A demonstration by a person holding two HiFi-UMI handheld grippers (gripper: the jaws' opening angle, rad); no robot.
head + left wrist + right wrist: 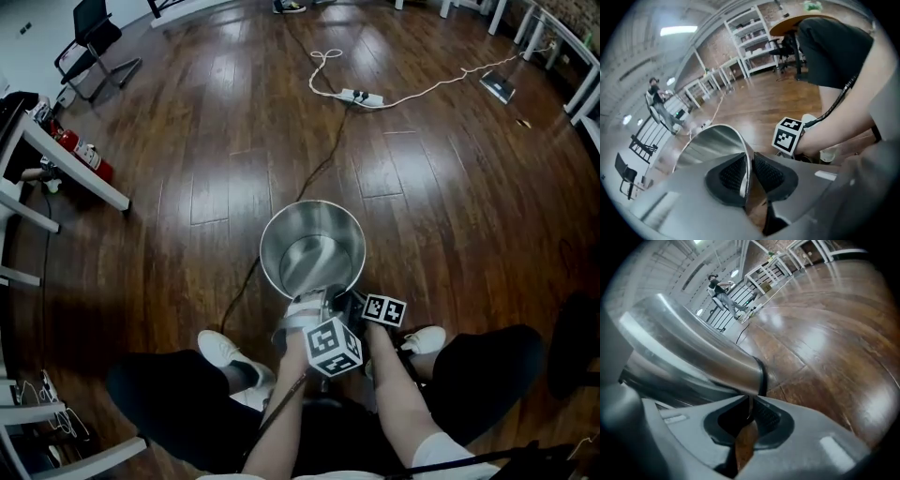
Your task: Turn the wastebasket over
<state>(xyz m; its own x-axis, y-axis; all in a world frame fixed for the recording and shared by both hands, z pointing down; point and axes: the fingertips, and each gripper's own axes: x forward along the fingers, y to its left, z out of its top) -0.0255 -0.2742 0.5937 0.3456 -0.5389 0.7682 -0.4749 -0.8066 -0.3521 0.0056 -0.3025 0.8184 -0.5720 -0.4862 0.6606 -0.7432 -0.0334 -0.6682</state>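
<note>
A shiny metal wastebasket [312,248] stands on the wooden floor with its open mouth facing up at me. Both grippers meet at its near rim, between my knees. My left gripper [309,307] is shut on the thin rim wall, which runs between the black pads [726,173] in the left gripper view; the wastebasket [710,140] curves away behind them. My right gripper [352,302] sits just to the right of it. In the right gripper view this gripper [749,416] pinches the metal edge of the wastebasket [693,352], whose side fills the upper left.
My shoes [221,349] [427,339] flank the wastebasket. A black cable [309,178] runs across the floor to a white power strip [362,97]. A red fire extinguisher [84,155] and white table legs are at the left, a chair [89,42] at the far left.
</note>
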